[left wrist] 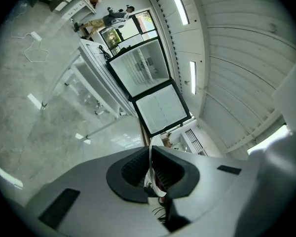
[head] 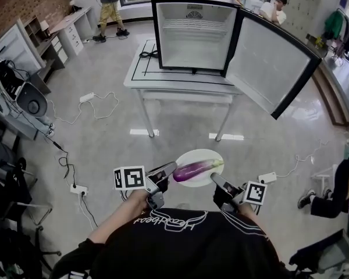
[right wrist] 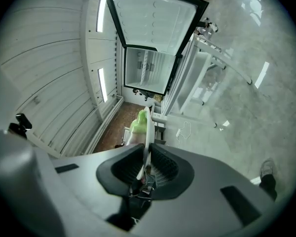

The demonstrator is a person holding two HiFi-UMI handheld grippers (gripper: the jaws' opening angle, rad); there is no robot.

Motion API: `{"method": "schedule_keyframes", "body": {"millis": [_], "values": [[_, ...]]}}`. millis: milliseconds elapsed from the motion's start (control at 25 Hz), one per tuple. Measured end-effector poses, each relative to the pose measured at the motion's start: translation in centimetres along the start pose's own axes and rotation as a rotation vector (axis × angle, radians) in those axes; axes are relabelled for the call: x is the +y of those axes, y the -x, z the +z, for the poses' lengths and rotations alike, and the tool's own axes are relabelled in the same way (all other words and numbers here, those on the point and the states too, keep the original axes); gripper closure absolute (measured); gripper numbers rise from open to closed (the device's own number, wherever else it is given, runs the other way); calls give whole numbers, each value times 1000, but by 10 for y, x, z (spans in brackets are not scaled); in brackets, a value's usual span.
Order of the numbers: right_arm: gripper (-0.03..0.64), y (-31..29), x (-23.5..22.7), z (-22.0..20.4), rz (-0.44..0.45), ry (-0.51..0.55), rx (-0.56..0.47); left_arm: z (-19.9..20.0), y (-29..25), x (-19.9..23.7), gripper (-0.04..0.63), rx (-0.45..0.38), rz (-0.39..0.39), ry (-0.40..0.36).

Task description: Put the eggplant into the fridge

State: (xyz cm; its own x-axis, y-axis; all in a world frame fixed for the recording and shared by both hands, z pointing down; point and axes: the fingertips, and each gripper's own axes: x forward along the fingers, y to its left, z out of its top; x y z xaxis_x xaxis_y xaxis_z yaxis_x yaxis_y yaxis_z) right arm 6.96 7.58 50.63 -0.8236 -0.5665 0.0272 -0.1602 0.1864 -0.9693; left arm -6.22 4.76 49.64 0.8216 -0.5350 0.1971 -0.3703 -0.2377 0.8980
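Purple eggplant (head: 196,170) lies on a white plate (head: 212,155), which we hold level between us: left gripper (head: 172,167) and right gripper (head: 213,178) are each clamped on an opposite rim. The open fridge (head: 193,36) stands on a table (head: 163,81) well ahead. Risk: uneven tilt between our two holds could roll the eggplant off, or the thin rim could slip from the pads.

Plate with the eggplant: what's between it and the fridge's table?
Head view: only bare floor with two white patches lies between the plate and the table.
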Motion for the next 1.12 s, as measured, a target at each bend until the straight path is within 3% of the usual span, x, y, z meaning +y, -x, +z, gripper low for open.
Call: {"method": "schedule_keyframes", "body": {"millis": [400,1120], "values": [[584,-63,-6,32,-35,54,6,63,0,22,572,-40,-29,-21],[584,-97,-13,50,-29,87,36,92,3,33,571,-124,22,-55]]}}
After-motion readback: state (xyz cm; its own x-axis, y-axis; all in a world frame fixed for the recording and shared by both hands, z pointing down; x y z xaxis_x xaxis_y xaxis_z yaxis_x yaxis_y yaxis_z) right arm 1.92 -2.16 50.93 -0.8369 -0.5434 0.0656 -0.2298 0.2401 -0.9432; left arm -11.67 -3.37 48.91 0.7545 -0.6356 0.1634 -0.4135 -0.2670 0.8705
